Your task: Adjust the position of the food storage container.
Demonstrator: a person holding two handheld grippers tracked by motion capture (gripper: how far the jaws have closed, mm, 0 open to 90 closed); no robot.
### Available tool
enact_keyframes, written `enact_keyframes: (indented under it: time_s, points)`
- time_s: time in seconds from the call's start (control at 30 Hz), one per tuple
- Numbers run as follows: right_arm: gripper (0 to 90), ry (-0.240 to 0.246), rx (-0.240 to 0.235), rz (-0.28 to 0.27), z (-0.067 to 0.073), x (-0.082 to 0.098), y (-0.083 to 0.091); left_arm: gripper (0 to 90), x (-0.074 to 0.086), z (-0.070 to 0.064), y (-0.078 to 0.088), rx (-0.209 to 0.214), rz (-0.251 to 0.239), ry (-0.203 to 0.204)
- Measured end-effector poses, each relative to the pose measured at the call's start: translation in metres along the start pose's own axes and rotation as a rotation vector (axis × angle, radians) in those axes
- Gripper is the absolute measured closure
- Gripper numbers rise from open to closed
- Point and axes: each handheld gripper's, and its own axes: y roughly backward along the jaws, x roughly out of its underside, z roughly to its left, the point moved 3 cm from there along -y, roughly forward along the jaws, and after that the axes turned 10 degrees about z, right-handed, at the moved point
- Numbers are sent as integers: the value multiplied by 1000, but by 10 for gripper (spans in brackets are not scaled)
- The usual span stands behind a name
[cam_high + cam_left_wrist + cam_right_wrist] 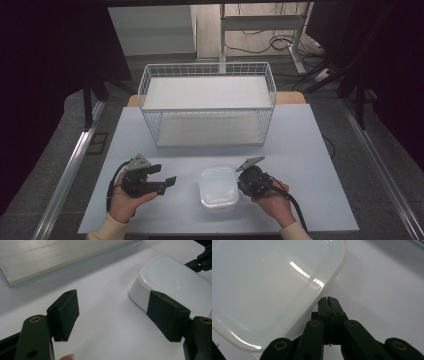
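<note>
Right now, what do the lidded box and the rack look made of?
Lidded box: probably translucent plastic, glossy; light glints on its lid and the rim is rounded and moulded. Rack: likely white-coated metal wire in an open grid, with matte white shelf panels, material unclear.

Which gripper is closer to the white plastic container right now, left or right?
Right. The right gripper, shut, sits at the container's right edge, with nothing between its tips. The left gripper is open and stands apart on the container's left, bare table between them.

Container [218, 187] between both grippers; wire basket [207, 102] behind it
</note>
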Motion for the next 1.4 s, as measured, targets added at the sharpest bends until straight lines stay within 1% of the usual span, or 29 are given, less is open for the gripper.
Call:
enact_keyframes:
  time_s: [0.17,0.2,0.23,0.3,0.37,0.4,0.43,0.47,0.5,0.53,0.6,0.63,0.67,0.73,0.83,0.9,0.93,0.97,1.0,1.07,1.13,1.17,1.2,1.23,1.27,1.4]
  points:
    - [896,16,-24,-5,6,0,1,254,-1,0,0,2,2,1]
    - [896,23,-40,-8,8,0,1,254,-1,-1,0,5,-3,2]
    - [896,26,-45,-7,10,0,1,254,-2,-2,1,6,-5,-1]
    - [896,37,-43,-12,11,0,2,253,-2,-3,2,7,-7,-3]
    - [896,37,-44,-13,11,0,3,253,-2,-3,2,8,-8,-3]
    - [896,31,-42,-25,9,3,6,253,-1,-2,2,7,-7,2]
    - [896,31,-42,-25,9,3,6,253,-1,-2,2,7,-7,2]
    - [896,13,-29,-45,4,7,11,253,-1,0,2,6,-6,6]
    - [896,13,-29,-45,4,7,11,252,-1,0,2,6,-6,6]
    - [896,-16,-16,-76,-3,13,17,253,-1,0,3,8,-7,13]
    - [896,-36,-7,-101,-9,18,22,260,-1,1,3,12,-10,17]
    - [896,-36,-7,-101,-9,18,22,260,-1,0,4,17,-12,25]
    - [896,-64,1,-129,-15,24,27,263,-1,0,5,21,-12,28]
    - [896,-88,0,-159,-22,28,31,263,-2,-1,5,28,-12,32]
    - [894,-114,29,-179,-34,33,33,263,-2,-2,4,28,-9,29]
    - [880,-127,21,-195,-41,36,34,263,-2,-1,4,27,-6,30]
    - [865,-129,18,-201,-43,38,34,263,-1,-1,3,26,-4,31]
    - [829,-131,15,-211,-45,39,34,263,-1,0,3,25,-3,32]
    - [764,-132,9,-222,-47,39,34,263,-1,0,3,25,-2,32]
    - [601,-144,3,-248,-49,40,35,261,-1,0,3,24,-1,33]
    - [499,-160,-14,-273,-50,39,37,261,-1,1,3,27,0,36]
    - [464,-167,-18,-279,-50,39,38,261,-1,1,3,28,2,39]
    - [464,-167,-18,-279,-50,39,38,262,-1,1,3,28,2,39]
    - [438,-173,-20,-291,-50,39,38,262,-1,1,3,31,3,42]
    - [401,-185,-34,-298,-51,39,40,265,-1,1,3,36,3,45]
    - [350,-185,-52,-308,-50,38,40,274,-1,0,4,49,7,51]
